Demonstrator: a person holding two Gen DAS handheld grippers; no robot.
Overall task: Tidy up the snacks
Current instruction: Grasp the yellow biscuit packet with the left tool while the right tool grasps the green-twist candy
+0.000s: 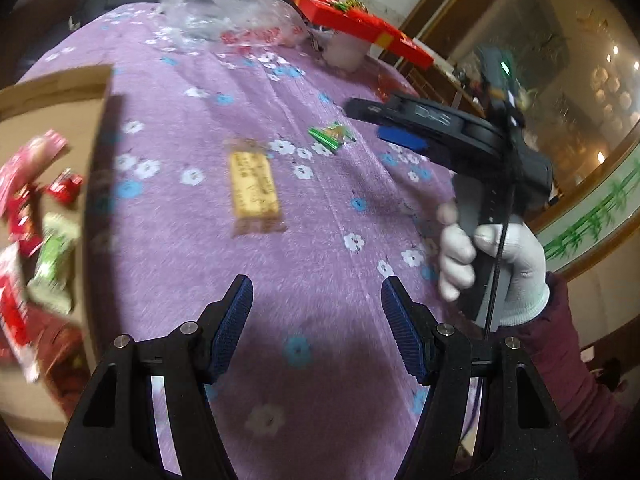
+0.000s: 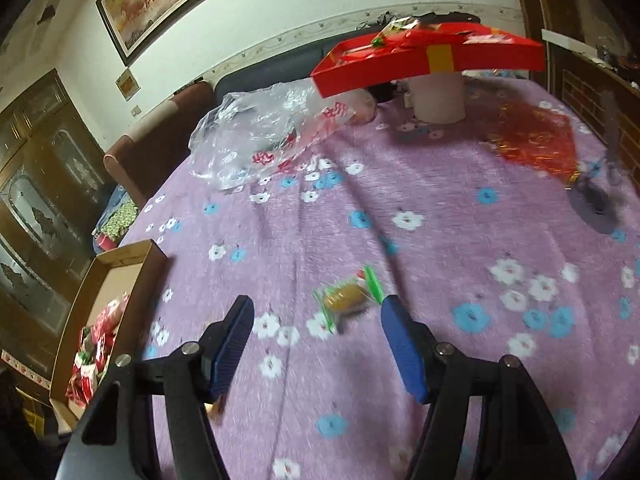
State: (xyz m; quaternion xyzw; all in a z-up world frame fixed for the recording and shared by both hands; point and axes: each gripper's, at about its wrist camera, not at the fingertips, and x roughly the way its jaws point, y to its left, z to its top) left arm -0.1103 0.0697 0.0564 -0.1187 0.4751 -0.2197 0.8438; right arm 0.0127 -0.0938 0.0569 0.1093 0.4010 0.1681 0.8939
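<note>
Left tongs (image 1: 316,320) hang with jaws apart and nothing between them, tilted down over the purple bench (image 1: 320,240). Right tongs (image 2: 316,340) gape too, empty, aimed low at the cloth, so both look free for the next pick rather than carrying. Take the carton (image 2: 160,258) as the landmark: it sits at the bench's left edge, open-topped, and red, pink and green packets (image 2: 96,344) are heaped inside, which I read as the collecting spot. Right of the carton, out on the cloth, lies a tan bar (image 1: 254,190), flat and alone. Farther right again lies a small green-ended sweet (image 2: 348,298), just ahead of the right tongs, likely their target. Well beyond the carton, at the far side, a clear bag (image 2: 264,132) lies crumpled, and a red tray (image 2: 432,60) perches on a white tub (image 2: 438,98).
</note>
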